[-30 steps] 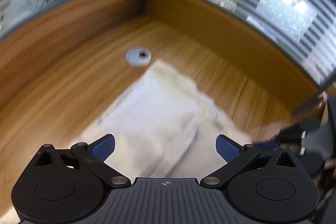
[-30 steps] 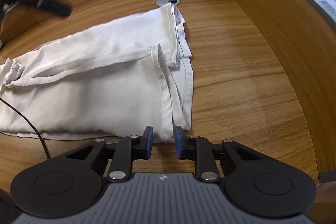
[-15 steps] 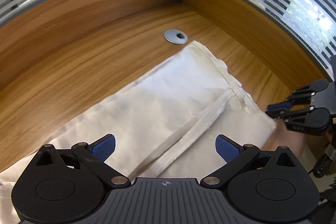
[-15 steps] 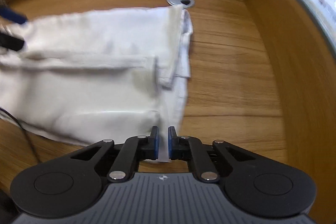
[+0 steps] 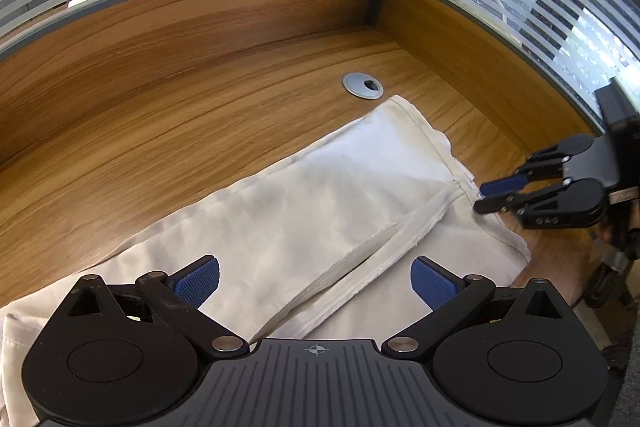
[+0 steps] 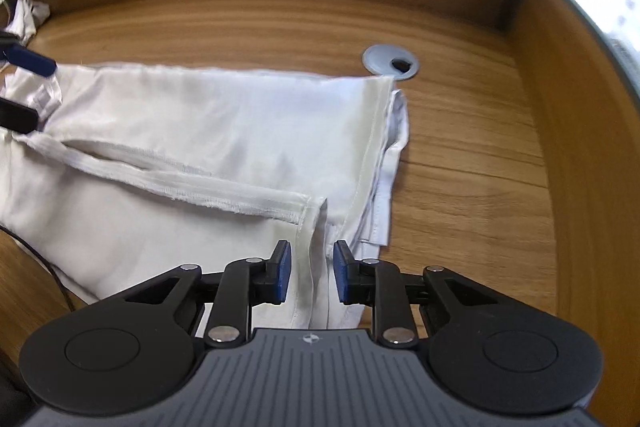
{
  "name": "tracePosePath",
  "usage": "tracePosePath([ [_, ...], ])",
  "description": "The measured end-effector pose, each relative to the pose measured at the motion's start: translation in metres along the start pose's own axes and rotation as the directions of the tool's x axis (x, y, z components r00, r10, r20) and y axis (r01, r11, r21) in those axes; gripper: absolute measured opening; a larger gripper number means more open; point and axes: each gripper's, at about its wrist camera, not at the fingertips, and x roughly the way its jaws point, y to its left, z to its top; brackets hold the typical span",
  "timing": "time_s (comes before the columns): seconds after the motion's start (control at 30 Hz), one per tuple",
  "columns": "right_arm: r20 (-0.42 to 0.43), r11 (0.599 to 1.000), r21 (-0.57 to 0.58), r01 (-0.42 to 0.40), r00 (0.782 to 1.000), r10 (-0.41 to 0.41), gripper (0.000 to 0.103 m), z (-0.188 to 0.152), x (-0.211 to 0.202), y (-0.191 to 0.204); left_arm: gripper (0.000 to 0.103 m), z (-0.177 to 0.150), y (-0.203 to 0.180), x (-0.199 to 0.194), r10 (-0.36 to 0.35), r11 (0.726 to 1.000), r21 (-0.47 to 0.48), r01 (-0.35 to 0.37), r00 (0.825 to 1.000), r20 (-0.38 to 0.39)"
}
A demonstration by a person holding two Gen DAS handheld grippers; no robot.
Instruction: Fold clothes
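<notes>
A white garment (image 5: 320,195) lies flat and folded on the wooden desk (image 5: 160,115), its hemmed end (image 6: 372,155) toward the corner. My left gripper (image 5: 316,283) hovers wide open over the garment's near part, with nothing between its blue pads (image 5: 198,281). In the right wrist view it shows at the far left edge (image 6: 24,89). My right gripper (image 6: 312,277) hangs over the hemmed end with its jaws opening. A fold of cloth lies between the pads (image 6: 282,277) and they do not press on it. From the left wrist view it enters from the right (image 5: 492,195).
A grey cable grommet (image 5: 363,85) sits in the desk just beyond the garment. Wooden partition walls (image 5: 460,39) with striped glass above meet in a corner behind. A thin black cable (image 6: 40,259) runs off the desk's left front. Crumpled white cloth (image 6: 28,15) lies far left.
The right gripper's jaws, closed on the garment's edge half a second ago, have parted. Both grippers have shifted and rolled over the garment, which lies flat.
</notes>
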Motion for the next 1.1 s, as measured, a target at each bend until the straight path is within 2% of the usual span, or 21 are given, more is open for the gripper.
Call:
tracePosePath([
  [0.1, -0.019, 0.999, -0.028, -0.023, 1.000, 0.022, 0.014, 0.000, 0.009, 0.003, 0.102, -0.003, 0.003, -0.002, 0.004, 1.000, -0.022, -0.004, 1.000, 0.006],
  [0.13, -0.023, 0.999, -0.039, -0.023, 0.999, 0.022, 0.004, 0.000, 0.011, 0.004, 0.102, -0.004, 0.004, -0.002, 0.007, 1.000, -0.030, -0.007, 1.000, 0.006],
  [0.17, -0.021, 0.999, -0.046, -0.020, 1.000, 0.019, 0.000, 0.001, 0.011, 0.005, 0.102, -0.005, 0.005, -0.002, 0.010, 0.999, -0.037, -0.010, 1.000, 0.006],
  [0.4, 0.048, 0.998, -0.059, 0.001, 0.999, 0.002, 0.000, 0.023, -0.015, -0.002, 0.102, -0.007, 0.012, -0.006, 0.012, 0.997, -0.077, -0.011, 1.000, 0.023],
  [0.6, -0.025, 0.999, -0.048, -0.004, 1.000, 0.003, 0.002, 0.026, 0.005, -0.015, 0.102, -0.008, 0.013, -0.005, 0.011, 0.997, -0.079, -0.009, 1.000, 0.023],
  [0.67, -0.022, 0.999, -0.031, -0.011, 1.000, 0.010, 0.010, 0.022, 0.006, -0.019, 0.102, -0.008, 0.011, -0.004, 0.015, 0.998, -0.066, -0.014, 1.000, 0.016],
  [0.77, 0.002, 0.998, 0.032, -0.045, 0.999, 0.045, 0.021, 0.021, -0.001, -0.029, 0.102, -0.010, 0.008, -0.001, 0.023, 0.999, -0.029, -0.023, 1.000, -0.001],
  [0.87, 0.022, 0.992, 0.086, -0.087, 0.996, 0.086, 0.022, 0.022, -0.002, -0.039, 0.102, -0.014, 0.005, 0.007, 0.019, 1.000, 0.015, -0.019, 0.999, -0.025],
  [1.1, -0.021, 0.975, 0.141, -0.171, 0.984, 0.175, 0.022, 0.026, 0.026, -0.044, 0.102, -0.017, -0.004, 0.018, -0.009, 0.996, 0.083, 0.013, 0.998, -0.056],
])
